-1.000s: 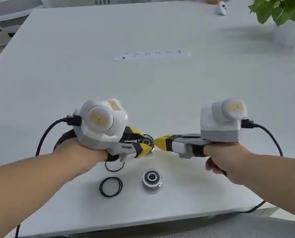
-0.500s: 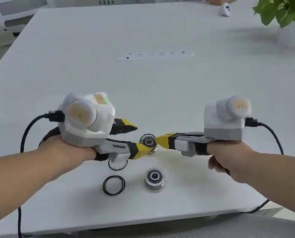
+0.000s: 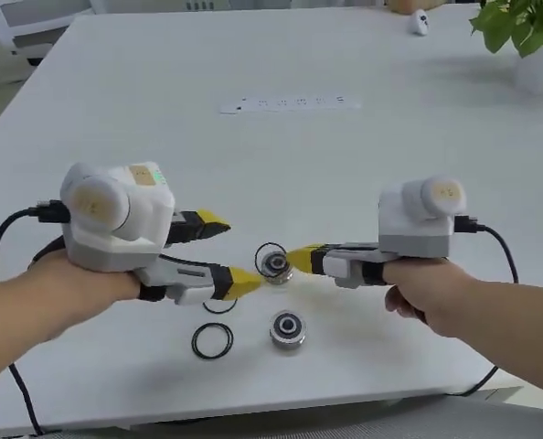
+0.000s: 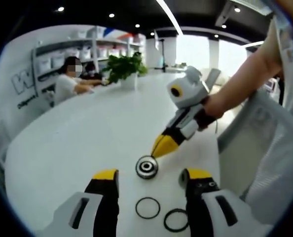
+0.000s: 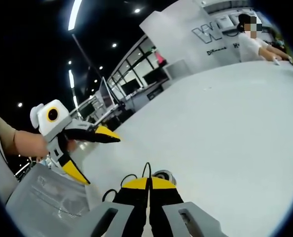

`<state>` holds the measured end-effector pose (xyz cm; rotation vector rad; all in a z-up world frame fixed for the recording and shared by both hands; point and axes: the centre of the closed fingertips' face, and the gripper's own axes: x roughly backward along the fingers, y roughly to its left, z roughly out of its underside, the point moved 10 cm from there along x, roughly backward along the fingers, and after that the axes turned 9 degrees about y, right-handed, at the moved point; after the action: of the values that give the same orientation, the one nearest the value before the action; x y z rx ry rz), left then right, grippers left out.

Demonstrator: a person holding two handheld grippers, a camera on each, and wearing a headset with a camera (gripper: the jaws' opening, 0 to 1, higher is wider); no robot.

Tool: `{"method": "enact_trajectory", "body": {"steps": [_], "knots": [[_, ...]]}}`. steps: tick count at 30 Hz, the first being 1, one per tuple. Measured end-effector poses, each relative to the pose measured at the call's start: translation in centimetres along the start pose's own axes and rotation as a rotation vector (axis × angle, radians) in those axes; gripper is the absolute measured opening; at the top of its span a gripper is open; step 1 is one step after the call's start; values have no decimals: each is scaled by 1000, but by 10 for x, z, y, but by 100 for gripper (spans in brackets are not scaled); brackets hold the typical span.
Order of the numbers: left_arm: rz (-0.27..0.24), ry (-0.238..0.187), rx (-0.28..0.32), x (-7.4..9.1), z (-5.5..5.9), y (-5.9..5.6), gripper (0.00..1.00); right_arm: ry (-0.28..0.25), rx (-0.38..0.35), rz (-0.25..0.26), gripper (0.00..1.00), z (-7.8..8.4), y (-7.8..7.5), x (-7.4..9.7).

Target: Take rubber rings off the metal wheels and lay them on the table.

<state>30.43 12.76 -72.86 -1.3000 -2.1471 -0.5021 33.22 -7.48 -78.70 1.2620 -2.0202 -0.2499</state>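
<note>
"Rubber ring [image 5: 147,169], where was it?"

"Pinched in the right gripper [image 3: 294,259], whose yellow-tipped jaws were pressed together on it. In the right gripper view it rose as a thin black line from between the closed tips. In the head view it looped over the metal wheel [image 3: 275,266] right at those tips. Whether it was fully off the wheel, I could not tell."

"And the left gripper [image 3: 228,252]?"

"Spread wide and holding nothing, just left of that wheel and not touching it. In the left gripper view the wheel lay ahead between the two jaws, with the right gripper's tip at its far edge."

"What else lay on the white table [image 3: 363,165]?"

"A second wheel [image 3: 287,329], nearer the person, just beside the first but apart from it. Two loose rings lay flat to its left. The near ring [image 3: 193,341] was in the open, and the far ring [image 4: 136,208] sat partly under the left gripper in the head view. Well beyond were a power strip [image 3: 292,101] and a potted plant [image 3: 518,23] at the far right corner."
</note>
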Motion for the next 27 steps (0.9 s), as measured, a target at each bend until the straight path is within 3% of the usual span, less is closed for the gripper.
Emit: {"method": "enact_trajectory", "body": {"steps": [16, 27], "knots": [[-34, 3, 38, 35, 22, 2, 67, 21, 14, -53, 0, -9, 18, -14], [-52, 7, 52, 45, 33, 0, 68, 56, 27, -91, 0, -7, 31, -31]]}}
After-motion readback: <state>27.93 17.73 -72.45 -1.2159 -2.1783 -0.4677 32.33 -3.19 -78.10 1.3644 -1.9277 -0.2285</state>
